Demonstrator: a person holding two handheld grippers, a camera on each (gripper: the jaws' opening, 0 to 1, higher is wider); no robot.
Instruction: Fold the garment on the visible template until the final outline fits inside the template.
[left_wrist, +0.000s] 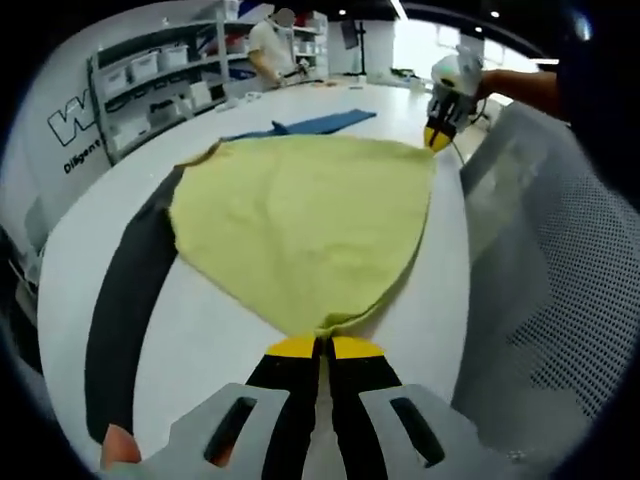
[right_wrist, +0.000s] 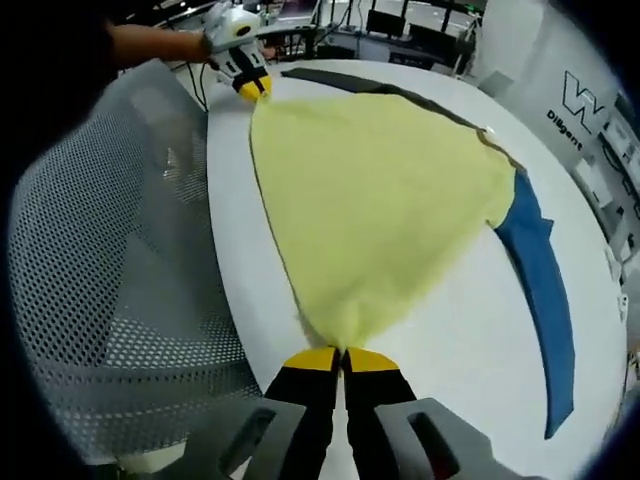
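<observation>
A big dark "W" sits on the white back wall (left_wrist: 70, 120), smaller lettering beneath starting "Diligen", the rest cut off; both repeat in the right gripper view.

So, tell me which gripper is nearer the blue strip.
Right. The right gripper pinches the yellow garment corner at the blue strip's end of the table; the left gripper holds the opposite corner, near the black strip.

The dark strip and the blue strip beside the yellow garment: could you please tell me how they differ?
The dark strip is black and broad, curving evenly along one side of the yellow garment; the blue strip lies on the opposite side and has a notched edge. Both lie flat on the white table, partly under the garment.
</observation>
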